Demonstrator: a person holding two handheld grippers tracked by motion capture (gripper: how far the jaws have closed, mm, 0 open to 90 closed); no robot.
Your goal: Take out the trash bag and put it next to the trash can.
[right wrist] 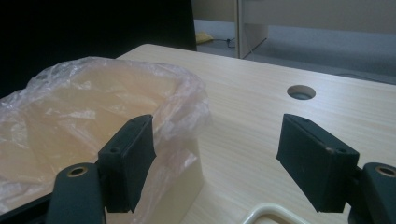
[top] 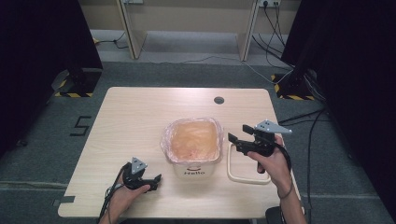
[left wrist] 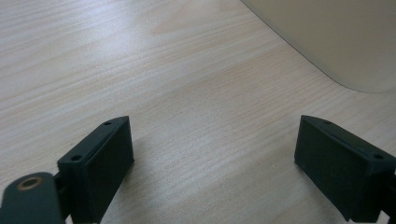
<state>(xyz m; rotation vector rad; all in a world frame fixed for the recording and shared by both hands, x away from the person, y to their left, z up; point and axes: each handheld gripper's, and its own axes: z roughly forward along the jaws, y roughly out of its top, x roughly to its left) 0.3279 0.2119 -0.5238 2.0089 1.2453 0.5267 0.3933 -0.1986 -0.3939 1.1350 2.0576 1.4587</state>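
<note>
**Lined bin waits at table's centre as open gripper hovers at its rim**

A cream plastic waste bin (top: 194, 154), square with rounded corners and printed "Hello" on its near face, stands at the middle of a pale wood-grain table (top: 135, 116). A thin, translucent bag (right wrist: 70, 112) lines it, the crinkled film folded outward over the rim, apparently so that it stays put. The right gripper (top: 239, 134) hangs just beside the bin's right edge, above table level, its two black, flat-padded jaws spread wide and holding nothing; in the right gripper view one jaw stands in front of the bag's overhanging edge, but whether it touches the film cannot be told. It looks placed to take hold of the liner or the rim there. Just right of the bin, on the tabletop, lies a cream frame (top: 247, 165), a rounded rectangle that may be the bin's clamping ring. The left gripper (top: 156, 179) rests low at the bin's near-left, jaws likewise apart over bare wood, seemingly standing by. Beyond the bin, a round cable hole (top: 219, 100) pierces the tabletop.
</note>
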